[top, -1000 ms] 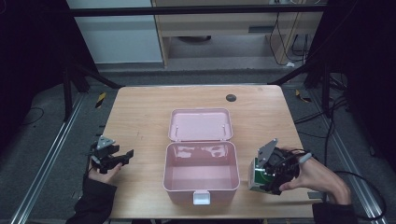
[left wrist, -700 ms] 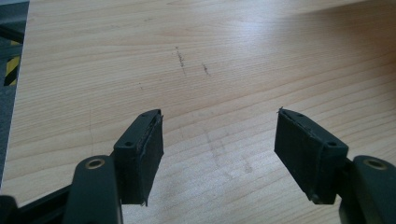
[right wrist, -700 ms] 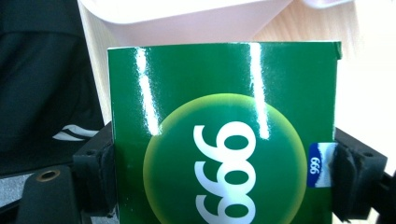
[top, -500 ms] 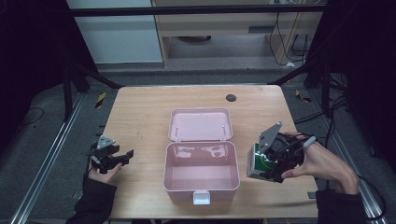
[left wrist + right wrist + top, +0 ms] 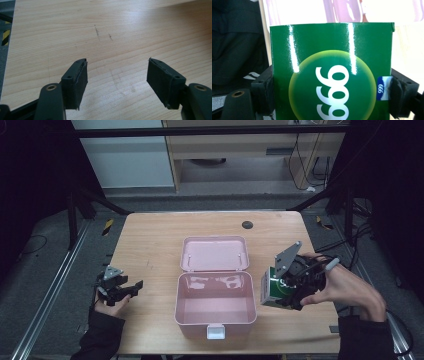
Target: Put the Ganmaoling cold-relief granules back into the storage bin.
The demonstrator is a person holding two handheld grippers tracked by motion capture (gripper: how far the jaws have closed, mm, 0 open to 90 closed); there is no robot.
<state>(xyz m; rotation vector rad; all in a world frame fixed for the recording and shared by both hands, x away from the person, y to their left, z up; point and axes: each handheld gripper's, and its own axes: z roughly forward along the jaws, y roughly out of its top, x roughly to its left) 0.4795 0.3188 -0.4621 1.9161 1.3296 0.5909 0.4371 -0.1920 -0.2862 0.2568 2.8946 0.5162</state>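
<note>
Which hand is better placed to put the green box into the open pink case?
Right. The right gripper already clamps the green box beside the pink case; the left gripper sits open and empty, farther off.

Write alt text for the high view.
A person's right gripper holds a green box beside an open pink case on a wooden table. The left gripper rests open and empty at the table's left edge.

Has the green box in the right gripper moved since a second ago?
Yes. The green box, held in the right gripper, has risen off the table and sits higher against the pink case than before.
</note>
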